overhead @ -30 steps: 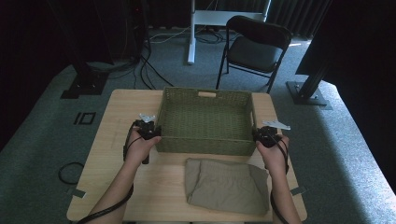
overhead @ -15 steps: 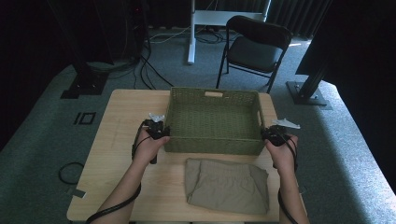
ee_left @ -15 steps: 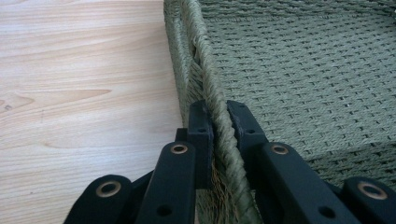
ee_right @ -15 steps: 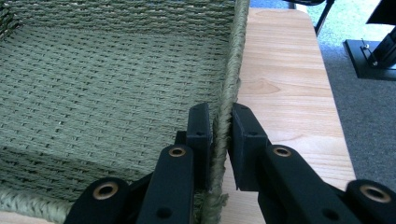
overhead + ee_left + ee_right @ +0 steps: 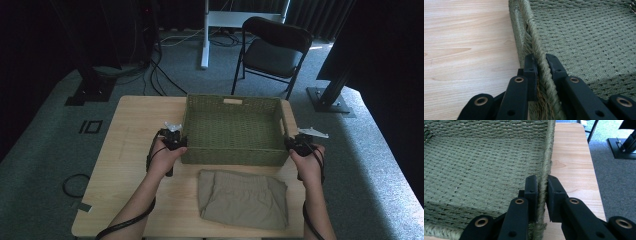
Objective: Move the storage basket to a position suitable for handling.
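— Toward the far right corner of the light wooden table (image 5: 130, 150), what do we have?

— We see the rectangular olive-green woven basket (image 5: 232, 130), flat on the tabletop. Its long axis runs left to right, parallel to the table's far edge; the short walls face the left and right edges. A slot handle shows in its far long wall.

— What lies in it?

— We see only its woven floor; nothing lies inside.

— And our tongs?

— We hold the left gripper (image 5: 176, 143) clamped on the rim of the basket's left short wall, near the front corner. In the left gripper view (image 5: 541, 67) its jaws pinch the braided rim, one inside the wall, one outside. We hold the right gripper (image 5: 294, 145) clamped the same way on the right short wall; the right gripper view (image 5: 542, 188) shows the rim squeezed between its jaws.

— Anything else on the table?

— A folded khaki cloth garment (image 5: 243, 198) lies near the front edge, just in front of the basket and apart from it.
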Tool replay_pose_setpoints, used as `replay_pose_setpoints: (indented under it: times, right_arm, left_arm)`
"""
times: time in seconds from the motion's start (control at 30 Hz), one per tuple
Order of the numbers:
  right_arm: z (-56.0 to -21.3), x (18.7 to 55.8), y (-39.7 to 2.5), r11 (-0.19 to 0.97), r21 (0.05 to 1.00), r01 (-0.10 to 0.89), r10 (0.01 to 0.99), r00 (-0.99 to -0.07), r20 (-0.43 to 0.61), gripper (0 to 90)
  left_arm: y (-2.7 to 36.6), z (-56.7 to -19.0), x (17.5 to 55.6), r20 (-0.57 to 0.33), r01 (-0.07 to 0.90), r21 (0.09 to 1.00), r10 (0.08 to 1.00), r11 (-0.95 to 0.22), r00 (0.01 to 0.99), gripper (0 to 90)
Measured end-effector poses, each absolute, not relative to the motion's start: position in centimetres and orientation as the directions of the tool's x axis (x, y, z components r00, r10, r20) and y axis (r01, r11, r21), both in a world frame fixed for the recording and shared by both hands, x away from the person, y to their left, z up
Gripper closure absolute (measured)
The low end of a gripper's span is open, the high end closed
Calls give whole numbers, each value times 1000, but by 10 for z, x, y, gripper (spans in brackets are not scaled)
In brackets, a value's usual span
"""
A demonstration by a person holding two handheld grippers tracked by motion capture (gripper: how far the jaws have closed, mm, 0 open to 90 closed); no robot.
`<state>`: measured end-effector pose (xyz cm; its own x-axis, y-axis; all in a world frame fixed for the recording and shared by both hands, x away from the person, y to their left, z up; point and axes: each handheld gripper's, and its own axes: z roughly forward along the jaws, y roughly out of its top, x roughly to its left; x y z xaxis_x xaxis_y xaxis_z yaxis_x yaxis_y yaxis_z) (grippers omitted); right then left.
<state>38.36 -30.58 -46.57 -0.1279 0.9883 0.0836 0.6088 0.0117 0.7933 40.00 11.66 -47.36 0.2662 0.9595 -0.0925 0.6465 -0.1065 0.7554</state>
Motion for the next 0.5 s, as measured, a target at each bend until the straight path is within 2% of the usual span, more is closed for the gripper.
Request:
replay_pose_setpoints:
  times: [0.37, 0.5]
  right_arm:
    - [-465, 384, -306, 31, 794, 607, 988, -139, 68, 794]
    - [-466, 384, -306, 26, 805, 593, 986, -148, 77, 731]
  left_arm:
    - [118, -473, 402, -89, 648, 752, 956, -120, 280, 799]
    - [118, -473, 402, -87, 645, 753, 953, -128, 291, 756]
